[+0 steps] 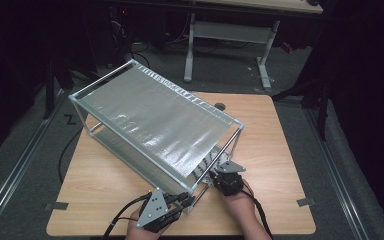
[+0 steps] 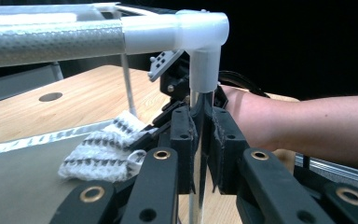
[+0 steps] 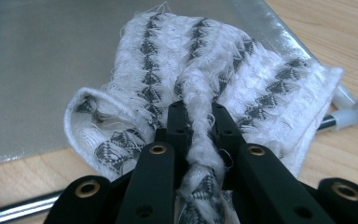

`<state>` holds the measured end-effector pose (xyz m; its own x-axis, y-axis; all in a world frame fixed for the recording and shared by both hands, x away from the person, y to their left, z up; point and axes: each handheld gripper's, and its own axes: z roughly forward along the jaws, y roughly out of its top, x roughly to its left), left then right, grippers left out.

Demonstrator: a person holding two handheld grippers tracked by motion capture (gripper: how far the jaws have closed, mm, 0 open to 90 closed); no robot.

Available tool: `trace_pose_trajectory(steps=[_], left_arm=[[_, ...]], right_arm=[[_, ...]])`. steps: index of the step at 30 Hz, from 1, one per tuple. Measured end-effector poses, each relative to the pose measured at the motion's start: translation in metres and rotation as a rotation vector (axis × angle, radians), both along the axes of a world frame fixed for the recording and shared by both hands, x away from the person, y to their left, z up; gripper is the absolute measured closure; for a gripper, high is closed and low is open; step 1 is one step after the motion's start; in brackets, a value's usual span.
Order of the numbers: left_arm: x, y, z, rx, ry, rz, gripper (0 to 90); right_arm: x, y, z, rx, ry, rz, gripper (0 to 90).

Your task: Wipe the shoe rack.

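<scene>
Left hand-held gripper (image 1: 187,199): it sits at the near corner of the rack (image 1: 155,117). In the left gripper view (image 2: 200,140) its jaws are closed tight on the thin clear post (image 2: 196,168) that goes up to the white corner piece (image 2: 204,44).
Right hand-held gripper (image 1: 214,172): it is just beside the left one, at the open end of the rack. In the right gripper view (image 3: 199,116) its jaws are pinched shut on a fold of the cloth (image 3: 205,88).
Cloth: white with dark grey stripes and fuzzy edges. It is bunched up. It lies on the low silver shelf (image 3: 51,70) of the rack, at the edge near the hands. One end hangs over the wooden surface (image 3: 335,28).
Rack: a frame of rods with a silver sheet on top and one below. It stands slanted across the surface (image 1: 105,185).
Hands: both come in from the near edge, close together.
</scene>
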<state>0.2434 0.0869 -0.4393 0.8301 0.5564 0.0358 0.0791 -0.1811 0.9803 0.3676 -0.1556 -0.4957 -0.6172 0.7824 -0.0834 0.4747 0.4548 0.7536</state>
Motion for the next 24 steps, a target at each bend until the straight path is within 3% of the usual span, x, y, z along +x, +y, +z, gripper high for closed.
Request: trace_pose_trajectory(steps=[8,17,24], left_arm=[[0.0,0.004,0.0,0.005,-0.005,0.003,81.0],[0.002,0.013,-0.001,0.012,-0.026,-0.004,80.7],[0.008,0.023,-0.006,-0.024,-0.03,0.01,80.8]], right_arm=[[-0.009,-0.01,-0.001,-0.008,-0.011,-0.002,81.0],[-0.023,-0.028,-0.002,-0.001,-0.019,-0.042,80.9],[-0.025,-0.037,-0.003,-0.012,-0.036,-0.081,80.8]])
